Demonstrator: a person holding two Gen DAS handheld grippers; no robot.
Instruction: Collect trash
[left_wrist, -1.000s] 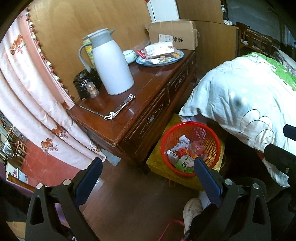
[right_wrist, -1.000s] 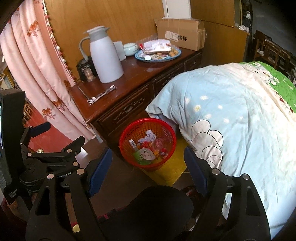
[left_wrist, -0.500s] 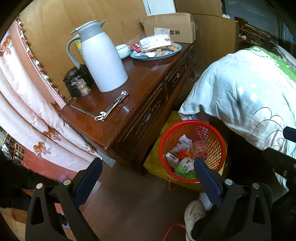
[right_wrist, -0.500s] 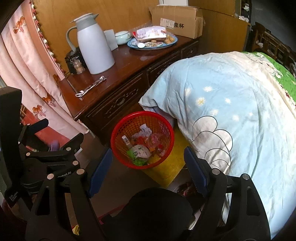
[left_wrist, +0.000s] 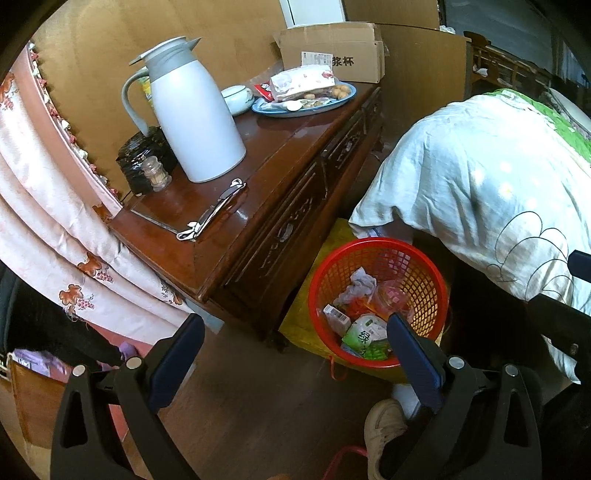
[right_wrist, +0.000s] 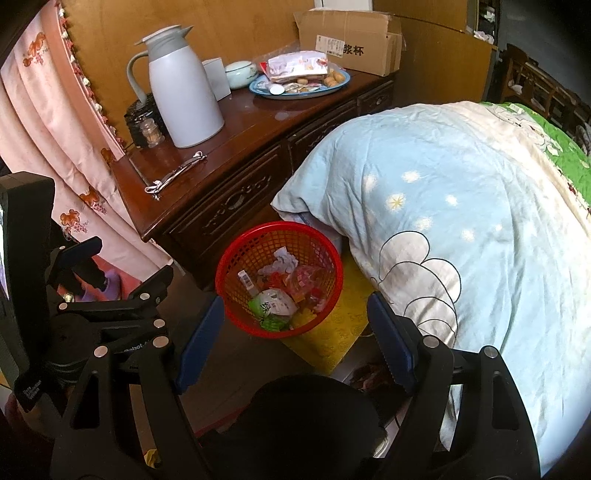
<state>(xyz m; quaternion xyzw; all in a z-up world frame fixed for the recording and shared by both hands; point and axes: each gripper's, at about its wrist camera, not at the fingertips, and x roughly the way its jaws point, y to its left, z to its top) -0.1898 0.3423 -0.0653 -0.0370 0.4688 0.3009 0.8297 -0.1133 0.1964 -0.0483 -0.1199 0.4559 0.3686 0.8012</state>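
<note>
Both tools lower toward red basket (left_wrist: 376, 302) — wide apart, empty — shoe (left_wrist: 384, 432) only in left view.

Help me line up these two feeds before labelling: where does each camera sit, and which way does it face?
Left wrist: on the left gripper, angled down at the wooden sideboard and red trash basket; its open fingers and a white shoe show.
Right wrist: on the right gripper, angled down at the basket and blue quilt; its open fingers and the left gripper's body at left show.
Shared: basket, sideboard, white thermos jug, snack plate, cardboard box, quilt.
</note>
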